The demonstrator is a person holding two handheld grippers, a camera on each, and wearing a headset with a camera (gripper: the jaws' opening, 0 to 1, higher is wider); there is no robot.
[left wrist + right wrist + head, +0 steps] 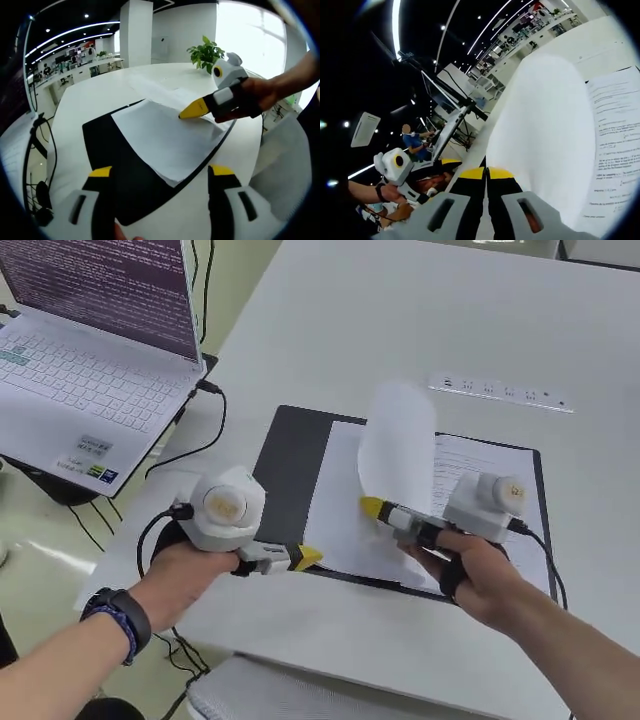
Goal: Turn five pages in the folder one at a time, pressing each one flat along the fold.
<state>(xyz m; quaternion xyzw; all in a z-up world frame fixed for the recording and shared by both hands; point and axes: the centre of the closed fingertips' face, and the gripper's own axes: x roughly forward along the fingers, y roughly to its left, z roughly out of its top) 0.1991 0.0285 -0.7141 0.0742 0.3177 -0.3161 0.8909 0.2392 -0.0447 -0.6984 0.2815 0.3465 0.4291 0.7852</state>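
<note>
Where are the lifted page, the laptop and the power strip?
lifted page (398, 440), head view, middle of the raised sheet.
laptop (90, 370), head view, on its keyboard.
power strip (500, 393), head view, its middle.

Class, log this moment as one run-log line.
right gripper: shut on page, page lifted mid-turn | left gripper: open, by folder edge | fold: not yet pressed

Two tongs were in hand: the left tongs (160, 171) and the right tongs (486, 174). There was one counter (400, 300), one folder (290, 465), one lifted page (398, 445) (the sheets beneath could not be counted), one laptop (80, 370), one power strip (500, 393), one potted plant (206, 52) and one wristband (118, 612).
</note>
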